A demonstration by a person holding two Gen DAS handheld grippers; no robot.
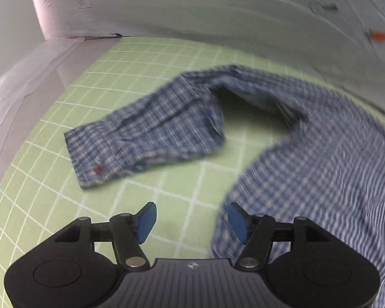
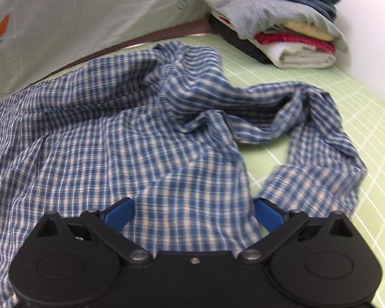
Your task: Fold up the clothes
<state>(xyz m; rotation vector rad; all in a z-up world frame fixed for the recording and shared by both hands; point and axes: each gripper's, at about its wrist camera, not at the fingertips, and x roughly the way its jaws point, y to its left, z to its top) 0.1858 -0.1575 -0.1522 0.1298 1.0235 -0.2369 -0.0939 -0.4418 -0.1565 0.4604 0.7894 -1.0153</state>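
1. Shirt (image 2: 141, 138), blue plaid, lies rumpled on the green grid mat (image 2: 359, 133), filling the right wrist view's centre and left.
2. Right gripper (image 2: 193, 215) spreads wide over the cloth at lower centre, holding nothing.
3. Left gripper (image 1: 192, 222) spreads wide above bare mat, its right pad (image 1: 237, 222) at the shirt's edge; a sleeve (image 1: 146, 136) lies beyond it at centre left.
4. Folded clothes stack (image 2: 282, 30) sits upper right.

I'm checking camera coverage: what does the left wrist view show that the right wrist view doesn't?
Only the left wrist view shows the left gripper, open over bare mat, and a sleeve cuff with a red button.

Only the right wrist view shows the right gripper, open with cloth between its fingers, the stack of folded clothes in the far corner, and the other sleeve, crumpled.

Both show the blue plaid shirt, the green grid mat and the carrot print on the white backdrop.
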